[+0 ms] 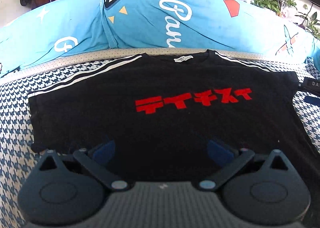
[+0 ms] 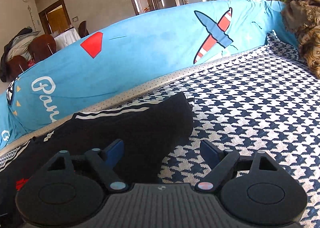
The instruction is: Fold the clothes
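Note:
A black T-shirt with red characters and white shoulder stripes lies flat, front up, on the houndstooth cover, collar toward the blue cushion. My left gripper hovers open over the shirt's lower middle, blue pads wide apart and nothing between them. In the right wrist view, the shirt's right sleeve reaches out over the cover. My right gripper is open at the sleeve's near edge: the left finger is over the black cloth, the right finger over bare cover. The pads do not press on the cloth.
A long blue printed cushion runs along the far edge of the houndstooth cover. A brown patterned blanket sits at the far right corner. Chairs, a fridge and potted plants stand beyond the cushion.

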`<act>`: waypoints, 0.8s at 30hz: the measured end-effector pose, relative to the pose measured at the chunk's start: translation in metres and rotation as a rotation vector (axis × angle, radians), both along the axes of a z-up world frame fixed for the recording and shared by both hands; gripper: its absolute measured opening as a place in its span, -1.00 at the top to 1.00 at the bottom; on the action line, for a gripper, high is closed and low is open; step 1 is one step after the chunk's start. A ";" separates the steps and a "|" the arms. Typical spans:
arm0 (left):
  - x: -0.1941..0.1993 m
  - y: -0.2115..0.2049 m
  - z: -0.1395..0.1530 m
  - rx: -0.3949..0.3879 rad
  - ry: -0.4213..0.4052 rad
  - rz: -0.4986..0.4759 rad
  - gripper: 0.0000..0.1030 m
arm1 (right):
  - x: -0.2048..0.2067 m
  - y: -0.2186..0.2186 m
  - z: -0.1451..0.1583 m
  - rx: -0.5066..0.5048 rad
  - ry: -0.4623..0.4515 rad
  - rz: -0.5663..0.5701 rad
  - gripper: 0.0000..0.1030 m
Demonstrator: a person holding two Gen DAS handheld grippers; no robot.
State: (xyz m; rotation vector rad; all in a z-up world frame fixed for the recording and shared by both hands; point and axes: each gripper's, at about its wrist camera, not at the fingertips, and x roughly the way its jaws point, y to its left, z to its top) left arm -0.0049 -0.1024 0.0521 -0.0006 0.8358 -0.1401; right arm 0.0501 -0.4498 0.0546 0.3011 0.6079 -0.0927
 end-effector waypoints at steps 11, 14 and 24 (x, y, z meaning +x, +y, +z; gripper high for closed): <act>0.003 -0.002 -0.004 0.014 0.022 -0.008 -1.00 | 0.010 0.003 -0.004 0.026 0.000 -0.026 0.82; 0.003 -0.001 -0.004 0.012 0.021 -0.006 -1.00 | 0.003 0.006 0.006 0.013 -0.020 -0.008 0.86; 0.003 -0.008 -0.009 0.038 0.028 -0.026 -1.00 | -0.009 0.030 -0.003 -0.087 0.143 0.149 0.87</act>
